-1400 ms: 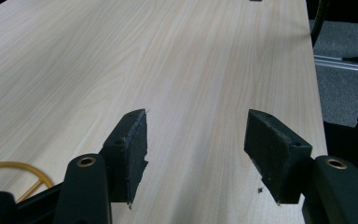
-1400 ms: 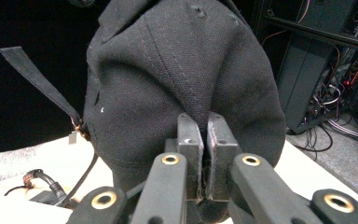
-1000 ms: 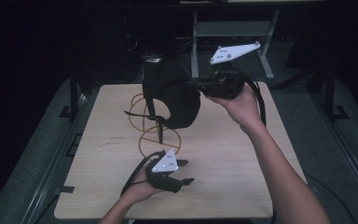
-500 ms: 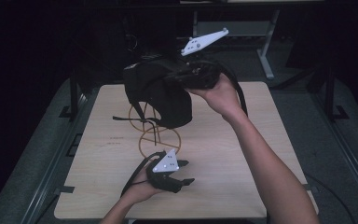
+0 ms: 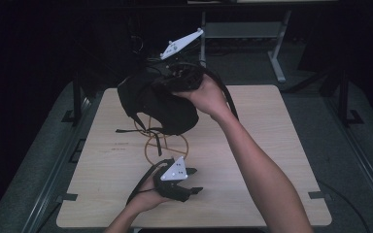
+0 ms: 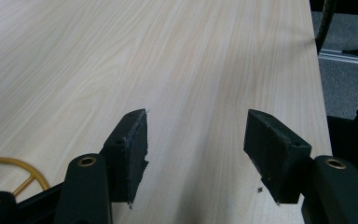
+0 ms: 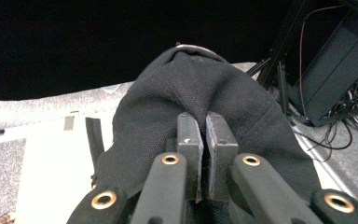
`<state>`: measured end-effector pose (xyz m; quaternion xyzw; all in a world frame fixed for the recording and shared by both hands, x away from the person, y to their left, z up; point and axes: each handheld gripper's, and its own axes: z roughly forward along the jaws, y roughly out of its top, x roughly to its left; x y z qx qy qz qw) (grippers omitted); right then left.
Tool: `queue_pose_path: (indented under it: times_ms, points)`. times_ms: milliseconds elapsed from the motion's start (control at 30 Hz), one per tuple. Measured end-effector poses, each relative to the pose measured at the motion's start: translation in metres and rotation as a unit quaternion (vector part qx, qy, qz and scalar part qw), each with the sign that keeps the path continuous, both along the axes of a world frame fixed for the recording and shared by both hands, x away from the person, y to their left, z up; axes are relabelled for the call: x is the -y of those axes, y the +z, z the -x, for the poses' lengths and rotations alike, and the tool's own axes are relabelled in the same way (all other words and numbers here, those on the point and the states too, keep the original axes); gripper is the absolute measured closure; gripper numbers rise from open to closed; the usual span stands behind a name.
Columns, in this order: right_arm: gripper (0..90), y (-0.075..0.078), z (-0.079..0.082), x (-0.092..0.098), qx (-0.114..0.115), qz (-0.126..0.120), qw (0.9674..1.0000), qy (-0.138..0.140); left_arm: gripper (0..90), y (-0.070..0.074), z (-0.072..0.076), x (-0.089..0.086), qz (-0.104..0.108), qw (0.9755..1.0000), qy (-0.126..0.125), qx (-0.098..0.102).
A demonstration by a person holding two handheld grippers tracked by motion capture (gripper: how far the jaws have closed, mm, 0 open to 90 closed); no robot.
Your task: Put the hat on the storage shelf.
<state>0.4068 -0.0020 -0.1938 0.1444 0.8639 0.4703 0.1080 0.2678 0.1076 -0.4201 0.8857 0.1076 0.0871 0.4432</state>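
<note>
A black fabric hat (image 5: 155, 103) with dangling straps hangs in the air over the back left of the wooden table (image 5: 272, 145). My right gripper (image 5: 167, 86) is shut on a fold of its cloth; in the right gripper view the jaws (image 7: 205, 135) pinch the hat (image 7: 191, 88) near its crown. Below the hat stands a yellow wire stand (image 5: 167, 145). My left gripper (image 5: 194, 180) rests on the table near the front edge, open with nothing between its jaws (image 6: 193, 140). The stand's ring (image 6: 14, 168) shows at the lower left of the left gripper view.
A grey metal frame (image 5: 277, 53) stands on the floor behind the table. Dark equipment and cables (image 7: 335, 93) sit off to the right in the right gripper view. The table's right edge (image 6: 319, 70) drops to grey floor.
My right hand has carried the hat to the left and slightly up, from above the table's back right toward its back left. The left gripper has stayed put.
</note>
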Motion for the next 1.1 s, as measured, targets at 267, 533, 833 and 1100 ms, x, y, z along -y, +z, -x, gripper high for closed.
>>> queue_pose_path:
  times_ms: [267, 533, 833, 1100]
  points:
    - [79.9, -0.02, -0.009, -0.03, -0.029, 0.021, 0.9993, 0.007, 39.5, -0.002, 0.002, 0.003, -0.004, 1.0, -0.009, 0.0]
    - [52.1, -0.028, -0.008, -0.023, -0.052, -0.009, 0.9986, 0.002, 39.4, -0.002, 0.003, 0.001, 0.0, 1.0, -0.004, -0.002]
    - [44.7, -0.03, -0.009, -0.001, -0.056, -0.02, 0.9982, -0.008, 39.4, -0.003, 0.001, 0.0, 0.002, 1.0, 0.001, -0.006]
    - [39.4, -0.033, -0.009, 0.022, -0.062, -0.039, 0.9971, -0.022, 39.0, -0.004, 0.001, 0.0, -0.002, 1.0, 0.002, -0.006]
